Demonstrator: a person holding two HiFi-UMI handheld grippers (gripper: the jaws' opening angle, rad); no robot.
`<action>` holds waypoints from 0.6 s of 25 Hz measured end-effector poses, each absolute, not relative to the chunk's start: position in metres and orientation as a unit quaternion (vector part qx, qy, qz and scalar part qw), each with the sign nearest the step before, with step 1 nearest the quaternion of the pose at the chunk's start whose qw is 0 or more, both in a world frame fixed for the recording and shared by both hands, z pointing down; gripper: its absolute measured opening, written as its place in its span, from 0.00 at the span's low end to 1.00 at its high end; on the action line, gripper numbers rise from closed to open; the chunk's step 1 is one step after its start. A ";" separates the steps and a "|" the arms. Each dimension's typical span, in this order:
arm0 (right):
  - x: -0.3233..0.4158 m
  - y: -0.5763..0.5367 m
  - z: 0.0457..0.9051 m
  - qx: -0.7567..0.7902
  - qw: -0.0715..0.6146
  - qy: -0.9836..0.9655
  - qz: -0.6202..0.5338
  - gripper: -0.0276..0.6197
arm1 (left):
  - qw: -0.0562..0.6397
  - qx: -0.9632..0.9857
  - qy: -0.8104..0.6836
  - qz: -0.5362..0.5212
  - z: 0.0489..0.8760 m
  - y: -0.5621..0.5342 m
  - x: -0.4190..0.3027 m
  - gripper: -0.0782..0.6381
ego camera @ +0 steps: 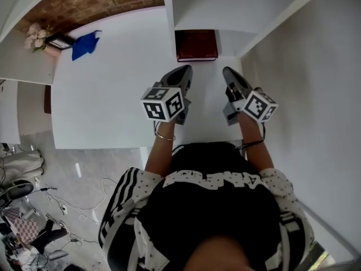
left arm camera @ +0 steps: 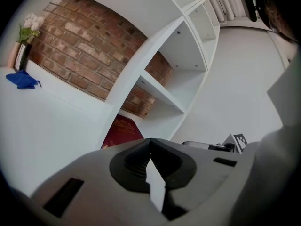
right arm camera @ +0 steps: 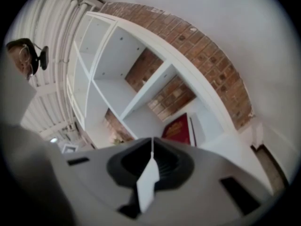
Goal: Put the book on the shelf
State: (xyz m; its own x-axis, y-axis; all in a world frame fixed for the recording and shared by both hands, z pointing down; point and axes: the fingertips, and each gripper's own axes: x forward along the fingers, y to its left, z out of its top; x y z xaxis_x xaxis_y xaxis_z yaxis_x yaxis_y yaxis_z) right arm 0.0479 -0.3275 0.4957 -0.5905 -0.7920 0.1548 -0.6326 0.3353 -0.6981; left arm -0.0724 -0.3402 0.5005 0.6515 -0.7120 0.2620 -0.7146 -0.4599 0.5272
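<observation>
A dark red book point(ego camera: 196, 44) lies flat in the bottom compartment of the white shelf unit point(ego camera: 265, 21), at the far edge of the white table point(ego camera: 107, 95). The same book point(left arm camera: 121, 130) appears in the left gripper view and again as a red cover point(right arm camera: 178, 127) in the right gripper view. My left gripper point(ego camera: 182, 72) hovers just short of the book, a little to its left, its jaws shut with nothing between them. My right gripper point(ego camera: 228, 72) hangs to the right of the book's near edge, also shut and empty. Neither gripper touches the book.
A blue cloth point(ego camera: 84, 44) lies at the table's far left, beside a small vase of flowers point(ego camera: 35, 36) and a picture frame point(ego camera: 59, 40). A brick wall point(ego camera: 90, 1) stands behind. Upper shelf compartments point(right arm camera: 113, 60) show in the right gripper view. Cables lie on the floor point(ego camera: 73, 208).
</observation>
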 end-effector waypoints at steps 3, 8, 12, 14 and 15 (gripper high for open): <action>0.046 -0.319 0.492 -0.444 0.092 0.816 -0.359 0.09 | 0.308 0.856 -0.415 0.004 0.495 -0.335 -0.073 0.16; 0.037 -0.311 0.481 -0.436 0.079 0.827 -0.345 0.09 | 0.300 0.860 -0.413 0.013 0.491 -0.331 -0.072 0.16; 0.036 -0.310 0.485 -0.439 0.077 0.825 -0.348 0.09 | 0.279 0.863 -0.419 0.040 0.494 -0.329 -0.072 0.16; 0.037 -0.310 0.488 -0.441 0.071 0.823 -0.350 0.09 | 0.266 0.866 -0.419 0.054 0.495 -0.328 -0.071 0.16; 0.037 -0.310 0.488 -0.442 0.071 0.823 -0.350 0.09 | 0.263 0.867 -0.418 0.057 0.495 -0.328 -0.070 0.16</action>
State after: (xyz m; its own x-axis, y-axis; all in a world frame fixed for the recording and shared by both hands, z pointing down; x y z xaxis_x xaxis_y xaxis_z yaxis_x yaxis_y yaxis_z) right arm 0.0367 -0.3100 0.4884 -0.6000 -0.7764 0.1931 -0.6772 0.3644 -0.6392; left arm -0.0704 -0.3283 0.4954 0.6432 -0.6958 0.3196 -0.7561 -0.5114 0.4083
